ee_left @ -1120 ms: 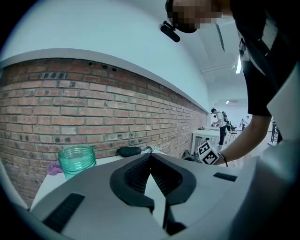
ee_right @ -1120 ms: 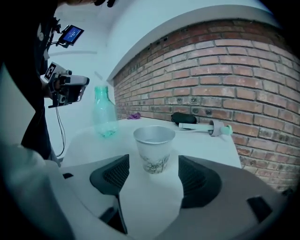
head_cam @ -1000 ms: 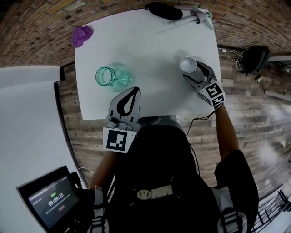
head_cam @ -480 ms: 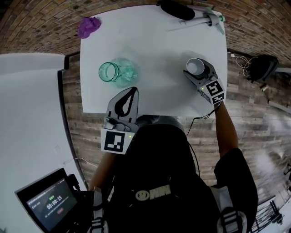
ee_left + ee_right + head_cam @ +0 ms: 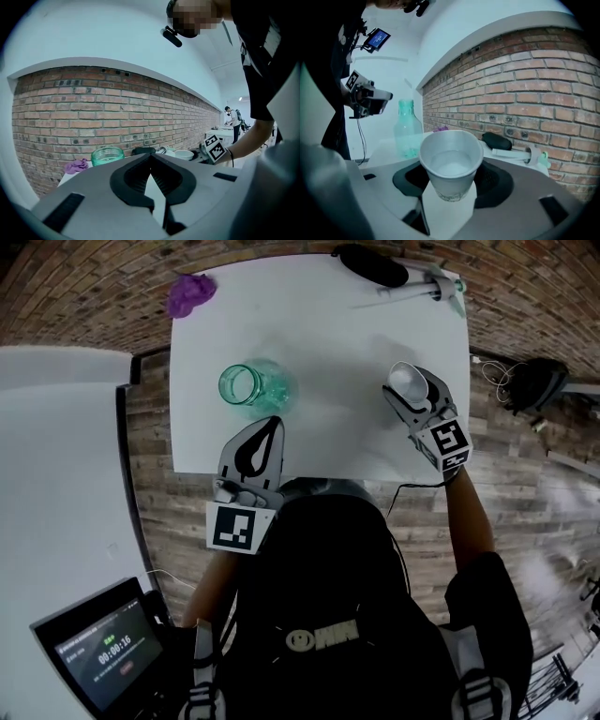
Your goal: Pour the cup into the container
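Since the earlier frame the right tongs [image 5: 411,385] have just been closing around the small white paper cup [image 5: 405,378], which sits between the jaws. The pads now grip its sides, and the rim looks pinched slightly oval in the right gripper view. The cup's base appears to have come up off the white tabletop [image 5: 328,329], though the head view can't confirm that. The cup is upright, with clear liquid inside well below the rim and nothing spilled.

The green-tinted clear glass jar [image 5: 248,388] hasn't moved. It stands open-mouthed on the left half of the tabletop, well apart from the cup at the right near edge. The left tongs [image 5: 272,423] are barely changed. They hover at the near edge just this side of the jar, with the tips clenched together and nothing between them.

The other items are untouched: a crumpled purple cloth [image 5: 190,293] at the far left corner, and a black oblong object [image 5: 367,265] and a white pipette-like tool [image 5: 412,289] along the far edge.

What this means for the task: the grasp looks done and the carry is starting, with no pouring yet. Next the cup has to travel left across the tabletop, kept level until it is over the jar mouth, and then tip. The jar's mouth is narrowish, so alignment matters. The paper wall is soft, so a harder squeeze could buckle it and slop liquid. The left tongs are close enough to steady the jar if needed.
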Motion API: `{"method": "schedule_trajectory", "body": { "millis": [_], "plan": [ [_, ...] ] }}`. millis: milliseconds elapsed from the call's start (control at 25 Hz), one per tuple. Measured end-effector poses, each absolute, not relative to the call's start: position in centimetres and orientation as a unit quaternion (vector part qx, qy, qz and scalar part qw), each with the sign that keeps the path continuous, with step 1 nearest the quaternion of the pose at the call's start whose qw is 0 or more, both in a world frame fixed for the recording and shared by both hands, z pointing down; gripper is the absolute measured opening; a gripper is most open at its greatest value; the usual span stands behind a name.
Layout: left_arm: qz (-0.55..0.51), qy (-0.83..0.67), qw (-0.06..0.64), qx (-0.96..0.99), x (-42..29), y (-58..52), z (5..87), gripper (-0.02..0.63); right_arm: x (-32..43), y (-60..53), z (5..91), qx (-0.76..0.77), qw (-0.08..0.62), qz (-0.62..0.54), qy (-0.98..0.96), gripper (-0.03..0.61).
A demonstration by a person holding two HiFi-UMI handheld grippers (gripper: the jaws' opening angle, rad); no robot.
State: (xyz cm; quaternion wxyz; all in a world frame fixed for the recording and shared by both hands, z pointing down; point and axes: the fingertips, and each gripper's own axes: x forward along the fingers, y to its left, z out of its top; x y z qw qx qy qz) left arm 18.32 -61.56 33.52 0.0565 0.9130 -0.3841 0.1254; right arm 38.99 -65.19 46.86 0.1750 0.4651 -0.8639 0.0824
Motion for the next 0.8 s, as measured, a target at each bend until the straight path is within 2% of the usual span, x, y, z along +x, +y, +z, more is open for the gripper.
{"method": "schedule_trajectory", "body": {
  "millis": [320, 520, 800],
  "plan": [
    [0.102, -0.408, 0.076, 0.904, 14.3, -62.2, 33.9, 0.002, 31.8, -66.6, 35.6, 0.399, 0.175, 0.034, -0.9, 0.256],
    [0.091, -0.432, 0.087, 0.893, 11.1, -63.0, 34.2, 0.002, 26.7, -67.8, 32.0, 0.343, 0.241, -0.001, -0.908, 0.256],
    [0.075, -0.452, 0.091, 0.884, 7.2, -63.3, 34.8, 0.002, 20.9, -68.8, 31.6, 0.285, 0.312, -0.048, -0.905, 0.256]
  ]
}}
